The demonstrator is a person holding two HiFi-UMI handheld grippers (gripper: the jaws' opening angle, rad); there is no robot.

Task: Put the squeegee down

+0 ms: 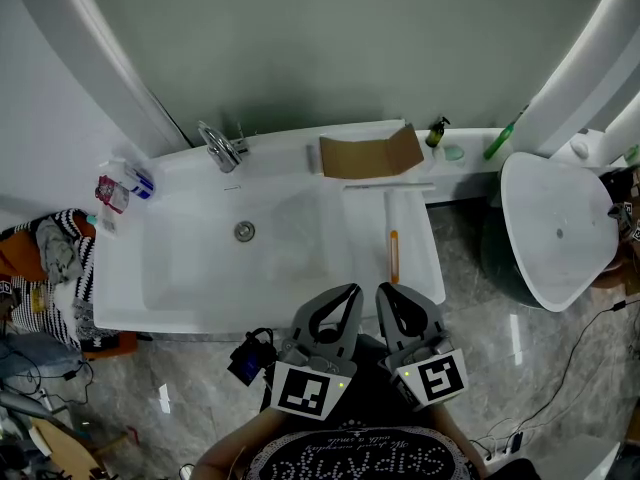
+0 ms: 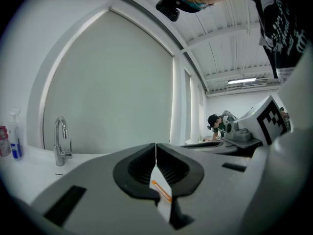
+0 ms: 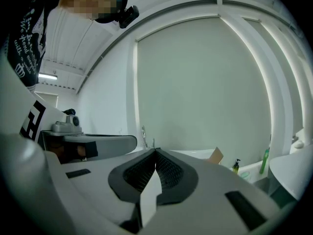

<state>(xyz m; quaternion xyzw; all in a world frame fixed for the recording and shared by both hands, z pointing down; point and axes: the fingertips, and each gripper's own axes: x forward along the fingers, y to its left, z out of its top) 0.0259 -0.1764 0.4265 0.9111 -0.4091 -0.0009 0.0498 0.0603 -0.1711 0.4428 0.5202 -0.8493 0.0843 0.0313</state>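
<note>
The fingers [image 2: 132, 170] of the left gripper [image 1: 354, 289] are pressed together at their tips with nothing between them. The right gripper [image 1: 381, 287] is closed and empty in the same way, its pads meeting in a thin line in the right gripper view. The 2 grippers sit side by side at the sink's [image 1: 180, 268] near edge, pointing toward the back wall.

The squeegee [image 1: 393, 248] lies flat on the sink's right ledge, held by neither gripper. Its blade runs across near the piece of cardboard [image 1: 370, 153], and its white handle with an orange strip points back at the grippers. The handle's near end is just ahead of the right gripper's tips, apparently not touching them. The white and orange sliver low in the left gripper view is probably this handle.

A chrome faucet [image 1: 220, 148] stands at the back left of the basin.
</note>
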